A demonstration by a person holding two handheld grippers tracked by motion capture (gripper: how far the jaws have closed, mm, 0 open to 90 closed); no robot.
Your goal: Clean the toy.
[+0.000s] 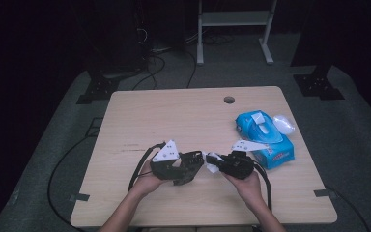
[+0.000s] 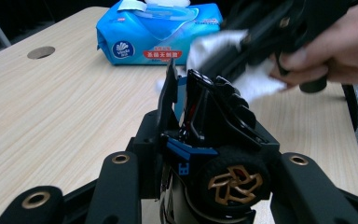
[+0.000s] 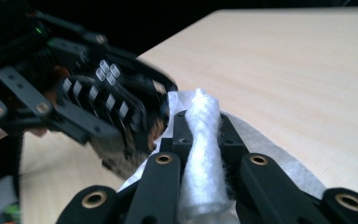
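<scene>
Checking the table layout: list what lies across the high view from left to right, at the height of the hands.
Left gripper holding the black toy car → white wipe → right gripper → blue wipes pack.

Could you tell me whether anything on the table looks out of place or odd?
Only a small thing: the blue wipes pack has its lid flap open, with a wipe poking out near the table's far right edge.
</scene>
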